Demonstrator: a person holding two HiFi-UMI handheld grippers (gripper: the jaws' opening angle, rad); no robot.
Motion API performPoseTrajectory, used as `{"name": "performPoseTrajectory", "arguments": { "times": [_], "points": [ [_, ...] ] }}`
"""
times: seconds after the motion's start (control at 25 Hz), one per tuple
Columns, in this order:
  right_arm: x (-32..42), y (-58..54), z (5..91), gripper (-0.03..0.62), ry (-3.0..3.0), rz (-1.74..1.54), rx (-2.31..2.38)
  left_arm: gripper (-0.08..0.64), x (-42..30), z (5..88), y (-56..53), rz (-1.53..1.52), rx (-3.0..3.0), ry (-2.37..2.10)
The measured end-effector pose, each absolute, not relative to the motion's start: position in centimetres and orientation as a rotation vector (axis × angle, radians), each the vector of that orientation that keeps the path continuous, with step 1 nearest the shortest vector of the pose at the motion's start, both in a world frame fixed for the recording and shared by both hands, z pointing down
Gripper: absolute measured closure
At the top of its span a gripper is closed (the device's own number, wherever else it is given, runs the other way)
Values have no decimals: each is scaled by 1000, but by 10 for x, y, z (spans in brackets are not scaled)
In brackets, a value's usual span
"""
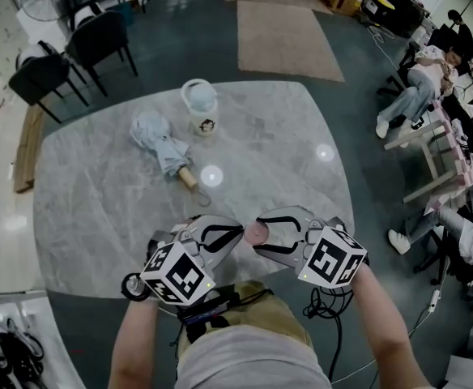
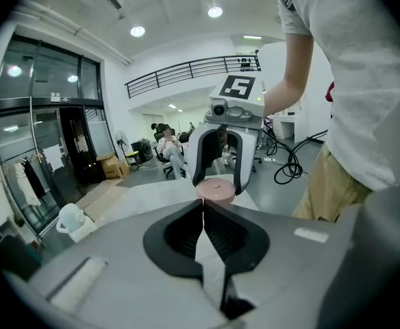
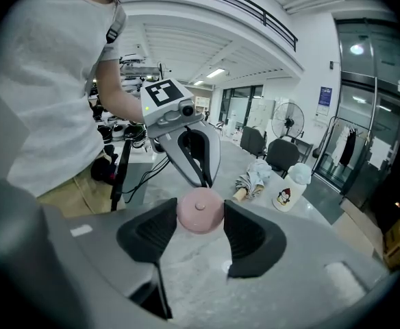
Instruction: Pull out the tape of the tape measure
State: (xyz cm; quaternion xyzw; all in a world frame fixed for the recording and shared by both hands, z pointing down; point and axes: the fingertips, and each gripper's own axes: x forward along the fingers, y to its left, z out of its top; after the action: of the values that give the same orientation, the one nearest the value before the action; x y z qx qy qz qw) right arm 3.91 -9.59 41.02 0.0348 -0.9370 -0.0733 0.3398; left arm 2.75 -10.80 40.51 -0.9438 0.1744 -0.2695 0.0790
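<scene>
A round pink tape measure (image 1: 257, 232) (image 2: 215, 189) (image 3: 200, 214) sits between the jaws of my right gripper (image 1: 258, 234) (image 3: 200, 223), whose pads press on its two sides above the near edge of the table. My left gripper (image 1: 240, 232) (image 2: 202, 203) faces it from the left with its jaws shut. Its tips touch the rim of the pink case. I cannot see whether the tape's end is pinched between them. No pulled-out tape shows in any view.
On the grey marble table (image 1: 285, 136) lie a folded pale blue umbrella (image 1: 164, 148) and a white bottle with a cartoon print (image 1: 200, 108), both at the far side. Black chairs (image 1: 74, 55) stand beyond; seated people (image 1: 419, 79) are at the right. Cables (image 1: 325, 306) hang by my legs.
</scene>
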Motion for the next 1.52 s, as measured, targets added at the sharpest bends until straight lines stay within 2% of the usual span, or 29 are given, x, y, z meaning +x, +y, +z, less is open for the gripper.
{"name": "performPoseTrajectory", "arguments": {
  "times": [0.44, 1.52],
  "points": [
    [51, -105, 421, 378, -2419, -148, 139, 537, -11, 414, -118, -824, -2865, 698],
    [120, -135, 438, 377, -2363, -34, 412, 537, -209, 421, -114, -807, -2699, 1615]
  ]
}}
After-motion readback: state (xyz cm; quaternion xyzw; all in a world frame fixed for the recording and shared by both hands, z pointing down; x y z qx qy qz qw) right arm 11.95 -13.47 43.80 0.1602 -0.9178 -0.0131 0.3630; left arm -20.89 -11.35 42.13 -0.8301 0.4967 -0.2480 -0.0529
